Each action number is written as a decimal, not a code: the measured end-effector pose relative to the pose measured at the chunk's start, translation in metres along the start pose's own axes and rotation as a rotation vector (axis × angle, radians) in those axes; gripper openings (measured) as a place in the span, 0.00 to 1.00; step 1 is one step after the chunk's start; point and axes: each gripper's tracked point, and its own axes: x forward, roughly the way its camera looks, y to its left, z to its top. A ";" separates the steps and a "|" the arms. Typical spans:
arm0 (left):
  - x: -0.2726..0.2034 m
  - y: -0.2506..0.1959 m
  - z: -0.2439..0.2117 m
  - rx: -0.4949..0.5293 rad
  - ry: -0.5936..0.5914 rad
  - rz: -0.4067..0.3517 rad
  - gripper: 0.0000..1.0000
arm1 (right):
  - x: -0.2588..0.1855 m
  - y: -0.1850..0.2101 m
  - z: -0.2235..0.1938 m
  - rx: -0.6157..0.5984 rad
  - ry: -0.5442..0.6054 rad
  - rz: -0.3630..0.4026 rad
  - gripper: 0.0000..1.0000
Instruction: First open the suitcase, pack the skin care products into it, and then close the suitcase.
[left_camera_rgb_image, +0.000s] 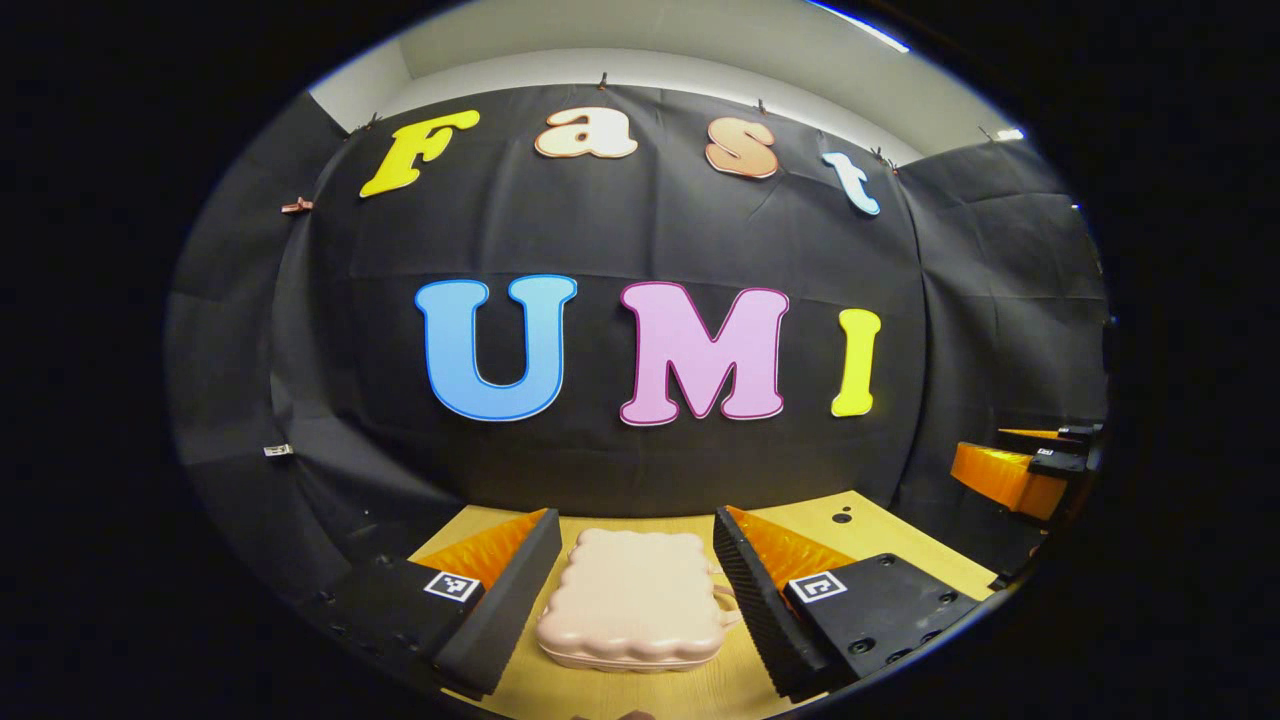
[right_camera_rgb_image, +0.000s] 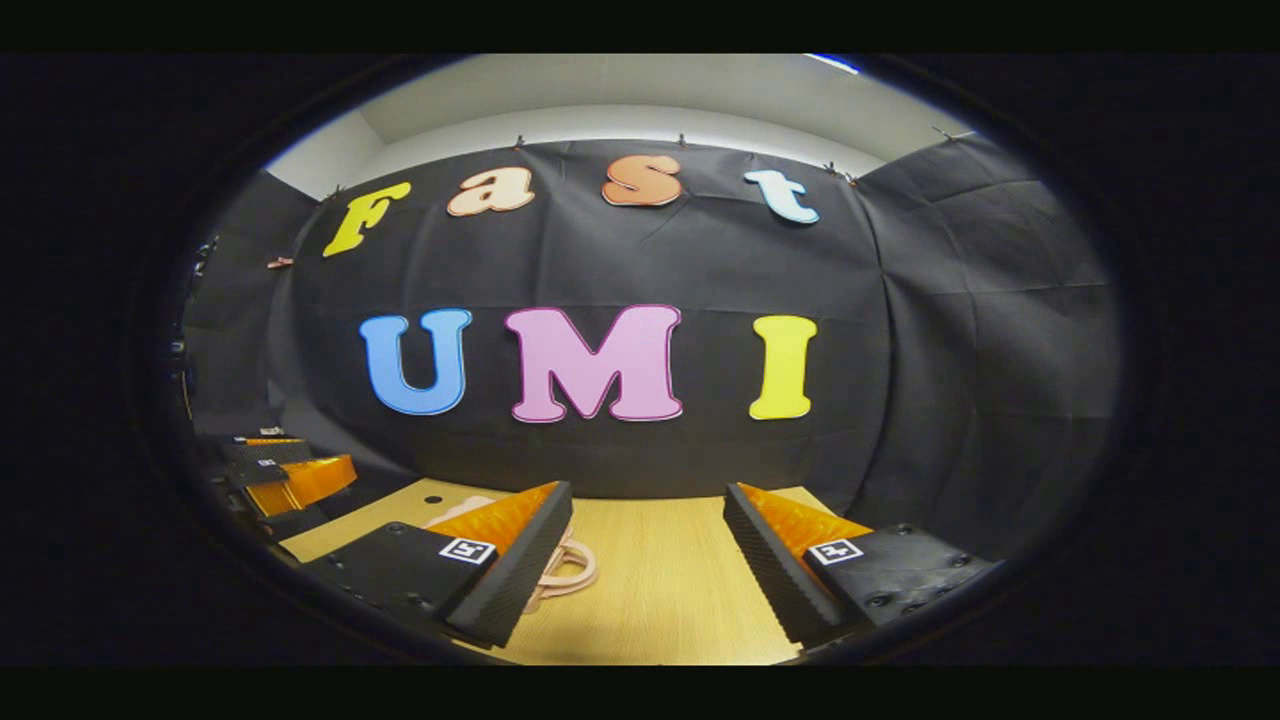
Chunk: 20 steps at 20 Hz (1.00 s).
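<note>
1 suitcase (left_camera_rgb_image: 632, 600) lay flat and closed on the table (left_camera_rgb_image: 880, 530), a small pale pink case with a scalloped edge. In the left gripper view it sat between the 2 fingers of the left gripper (left_camera_rgb_image: 635, 590), which were spread wide with clear space on both sides, touching nothing. Its long axis ran away from the camera toward the cloth wall, and its handle (left_camera_rgb_image: 725, 605) pointed sideways toward the right finger (left_camera_rgb_image: 750, 590) of that view, ending just beside it. The other gripper, orange and black, showed farther off at the right edge of that view. In the right gripper view the right gripper (right_camera_rgb_image: 645, 560) also stood spread, its 2 fingers well apart over bare wood. There the suitcase (right_camera_rgb_image: 460, 510) was mostly hidden behind the left finger (right_camera_rgb_image: 515, 570), with its looped handle (right_camera_rgb_image: 570, 570) poking out past that finger's inner face toward the gap. The left gripper (right_camera_rgb_image: 290, 480) appeared at the far left of that view. Count: 1 suitcase, 1 handle, 2 grippers.
</note>
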 end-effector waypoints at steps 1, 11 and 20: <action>0.000 -0.002 0.000 -0.006 -0.001 -0.001 0.96 | 0.000 0.000 0.000 -0.001 0.003 0.001 0.97; -0.009 -0.009 -0.002 0.044 0.007 -0.039 0.96 | -0.005 0.004 0.003 0.001 0.007 0.007 0.97; -0.019 -0.021 0.005 0.079 -0.013 -0.073 0.96 | -0.015 -0.002 -0.002 -0.004 0.005 -0.022 0.97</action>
